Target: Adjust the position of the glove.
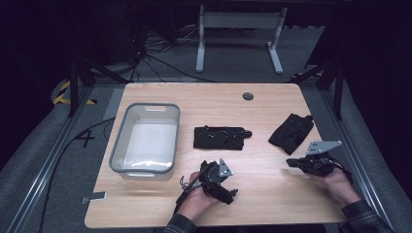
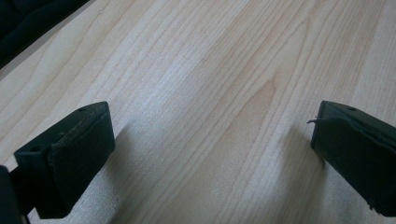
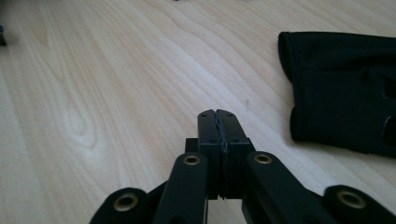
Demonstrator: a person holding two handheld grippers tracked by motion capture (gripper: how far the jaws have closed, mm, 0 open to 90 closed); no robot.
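Right gripper [image 3: 218, 114]: jaws pressed together, empty, just beside the crumpled black fabric glove [image 3: 345, 88]. Left gripper [image 2: 212, 154]: jaws spread, well apart from that glove.

Two black gloves [image 1: 222, 137] [image 1: 291, 132] and grey tub [image 1: 145, 167] on wooden table [image 1: 272, 194]

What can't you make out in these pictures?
- Black cloth items and, high view: too dark and small to tell what they are.
- Cloth, right claw view: cut off by the right edge.
- Bin floor, high view: glare blurs it.
- Left claw tips, high view: too small and dark.
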